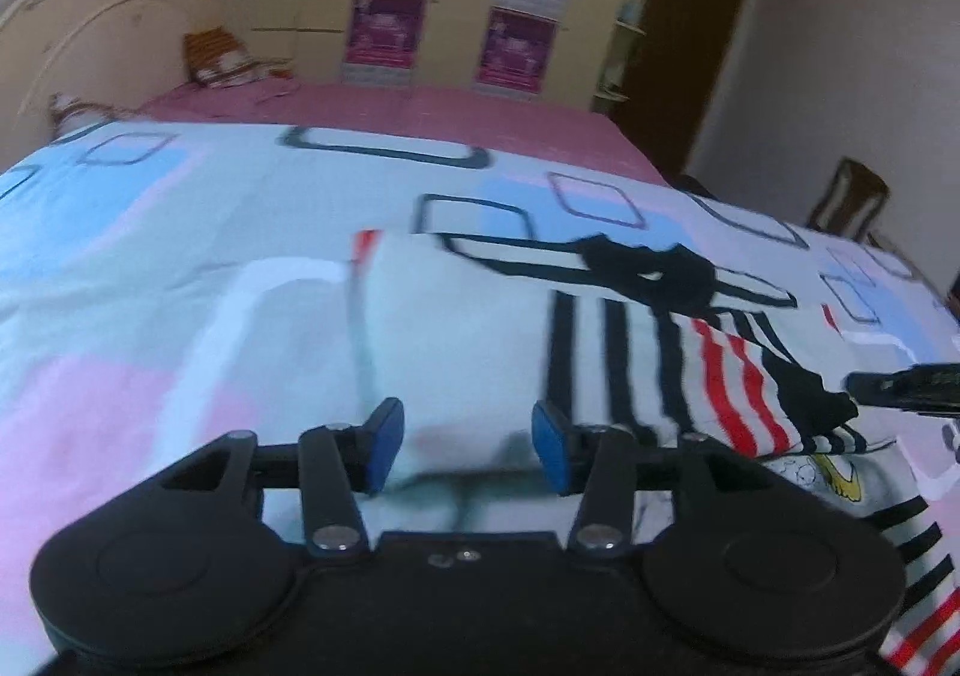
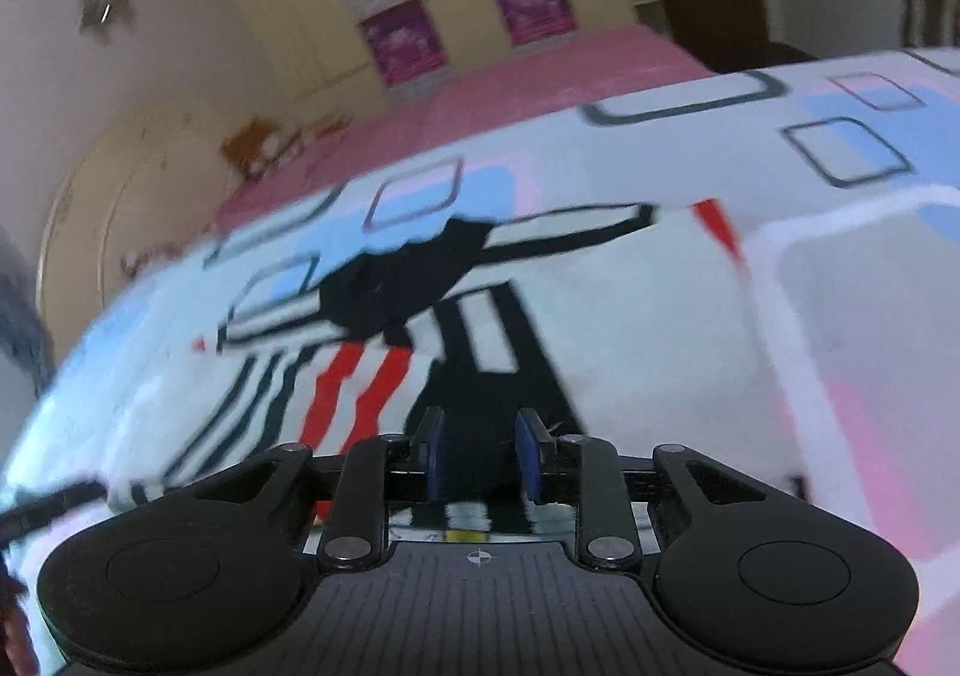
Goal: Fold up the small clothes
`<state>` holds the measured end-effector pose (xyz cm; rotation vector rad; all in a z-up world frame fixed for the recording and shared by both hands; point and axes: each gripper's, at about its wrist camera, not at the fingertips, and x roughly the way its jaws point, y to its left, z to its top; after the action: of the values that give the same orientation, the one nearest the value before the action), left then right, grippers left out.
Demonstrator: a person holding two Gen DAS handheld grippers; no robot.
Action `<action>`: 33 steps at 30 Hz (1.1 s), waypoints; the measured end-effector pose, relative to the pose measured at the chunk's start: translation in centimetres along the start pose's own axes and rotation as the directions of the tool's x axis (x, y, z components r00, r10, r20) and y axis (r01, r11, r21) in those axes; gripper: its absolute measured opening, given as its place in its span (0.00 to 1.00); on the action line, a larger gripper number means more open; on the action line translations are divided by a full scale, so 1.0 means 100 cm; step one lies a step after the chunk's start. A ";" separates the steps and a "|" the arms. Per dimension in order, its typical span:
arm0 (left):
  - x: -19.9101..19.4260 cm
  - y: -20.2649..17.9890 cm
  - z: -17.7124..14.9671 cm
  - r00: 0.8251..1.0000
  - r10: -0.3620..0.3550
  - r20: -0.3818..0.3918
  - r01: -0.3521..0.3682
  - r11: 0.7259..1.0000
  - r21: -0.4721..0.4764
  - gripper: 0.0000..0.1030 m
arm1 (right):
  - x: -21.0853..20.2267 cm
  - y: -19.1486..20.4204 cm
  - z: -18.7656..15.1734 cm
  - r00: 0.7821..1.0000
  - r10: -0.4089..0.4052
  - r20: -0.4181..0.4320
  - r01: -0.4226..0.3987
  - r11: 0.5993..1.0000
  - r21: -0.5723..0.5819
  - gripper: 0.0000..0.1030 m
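Now the striped shirt point(image 1: 708, 370) lies right of the spread left tongs point(image 1: 465, 448); right tongs point(image 2: 480, 454) gape narrowly over its near edge.

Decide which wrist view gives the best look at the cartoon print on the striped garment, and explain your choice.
The left wrist view: the yellow cartoon print shows uncovered on the striped garment, right of the left tongs. In the right wrist view only a sliver peeks out behind the right tongs.
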<state>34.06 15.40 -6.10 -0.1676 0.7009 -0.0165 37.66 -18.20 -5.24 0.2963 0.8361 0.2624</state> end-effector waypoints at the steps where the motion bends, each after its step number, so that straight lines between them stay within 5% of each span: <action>1: 0.012 -0.006 -0.001 1.000 -0.003 -0.012 0.003 1.000 0.018 0.55 | 0.014 0.006 -0.001 0.999 -0.025 -0.036 0.024 0.999 -0.033 0.26; 3: 0.042 -0.007 -0.006 0.997 0.024 -0.075 -0.023 1.000 0.009 0.56 | 0.039 0.008 -0.010 0.988 -0.094 -0.123 0.087 0.994 -0.065 0.26; 7: 0.043 -0.002 0.022 0.999 -0.015 -0.037 0.013 0.999 -0.051 0.59 | 0.029 0.008 0.005 0.996 -0.073 -0.049 0.069 0.995 -0.073 0.26; 10: 0.062 -0.007 0.053 1.000 0.008 -0.004 -0.008 1.000 0.010 0.61 | 0.044 0.002 0.027 0.995 -0.091 -0.027 0.089 0.993 -0.073 0.26; 14: 0.120 0.006 0.079 0.995 0.022 -0.096 -0.021 1.000 0.002 0.61 | 0.076 0.002 0.052 0.994 -0.103 -0.021 0.100 0.988 -0.119 0.26; 17: 0.139 0.021 0.072 0.994 0.020 -0.110 -0.018 1.000 0.021 0.65 | 0.102 -0.017 0.057 0.981 -0.179 -0.077 0.169 0.979 -0.112 0.26; 21: 0.120 0.009 0.075 0.992 0.070 -0.105 -0.066 0.997 0.041 0.68 | 0.091 -0.015 0.059 0.980 -0.192 -0.044 0.188 0.980 -0.070 0.26; 24: 0.094 -0.018 0.067 1.000 -0.021 -0.021 0.021 1.000 0.009 0.77 | 0.076 0.016 0.052 0.996 -0.084 0.008 0.084 0.992 -0.098 0.26; 27: 0.091 -0.056 0.054 0.998 -0.060 -0.013 0.061 0.996 0.069 0.78 | 0.087 0.056 0.041 0.999 0.014 -0.031 -0.019 0.984 -0.175 0.26; 30: 0.106 -0.068 0.038 0.995 -0.077 -0.070 0.081 0.994 0.066 0.78 | 0.109 0.078 0.026 0.995 -0.007 -0.095 -0.016 0.971 -0.241 0.37; 33: 0.107 -0.064 0.024 0.996 -0.048 -0.076 0.056 0.992 0.111 0.78 | 0.113 0.080 0.017 0.994 -0.041 -0.100 0.010 0.957 -0.290 0.37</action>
<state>44.06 8.71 -10.19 -0.0769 0.7670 -0.1127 45.38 -7.21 -9.05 -0.0032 0.8914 0.3739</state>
